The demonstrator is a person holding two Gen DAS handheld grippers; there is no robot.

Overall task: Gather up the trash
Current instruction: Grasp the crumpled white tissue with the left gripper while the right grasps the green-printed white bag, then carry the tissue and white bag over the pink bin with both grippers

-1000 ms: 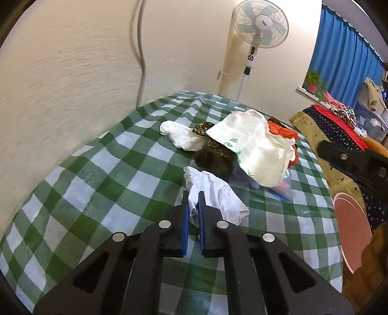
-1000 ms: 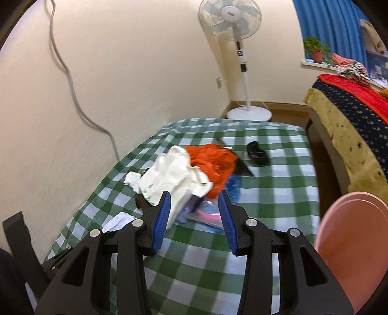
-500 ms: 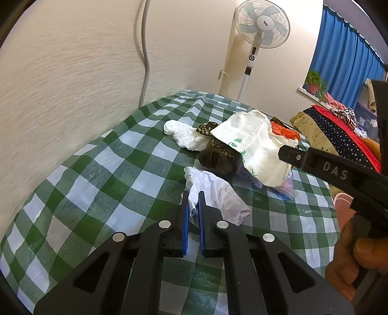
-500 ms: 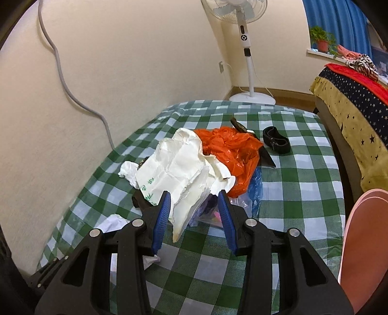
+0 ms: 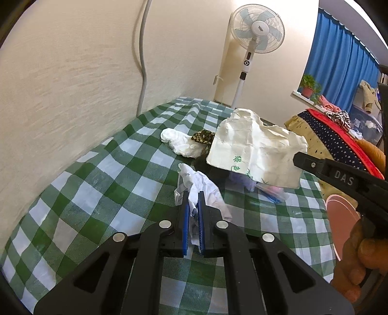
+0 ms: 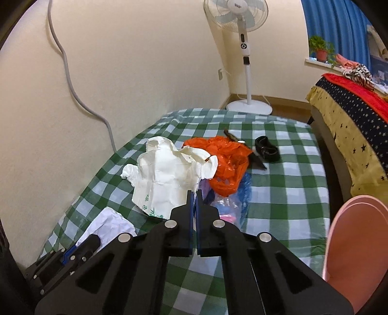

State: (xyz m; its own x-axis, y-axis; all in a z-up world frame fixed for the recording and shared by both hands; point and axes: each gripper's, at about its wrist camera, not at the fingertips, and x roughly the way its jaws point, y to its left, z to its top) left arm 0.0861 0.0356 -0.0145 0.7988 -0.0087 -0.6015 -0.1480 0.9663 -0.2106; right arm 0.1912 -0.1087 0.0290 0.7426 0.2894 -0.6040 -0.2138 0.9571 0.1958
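A person clearing litter from a table covered in a green-and-white checked cloth (image 5: 101,174) works two handheld grippers at once. Nearest, the left gripper (image 5: 193,206) is clamped on a crumpled white paper (image 5: 203,186), the wad squeezed between its blue pads at the near end of the heap. Just beyond, the right gripper (image 6: 193,197) has just been closing and now stands pinched together at the near edge of a cream paper bag with green print (image 6: 167,179); whether a fold of the bag is caught between the pads cannot be told from either view. In the left view the bag seems to stand lifted above the pile.

The bag looks light and stiff enough to hold its creases, so a pinch on a doubled edge should serve better than a grab at a flat face. Behind it lie an orange plastic bag (image 6: 228,160), thin and likely slippery, best taken at a bunched fold, a clear wrapper (image 6: 232,206), and a white tissue wad (image 5: 181,143), soft and weightless. Farther back rests a black strap (image 6: 266,149). A pink bin (image 6: 359,244) waits at the table's right; a pedestal fan (image 6: 238,14) stands by the far wall.
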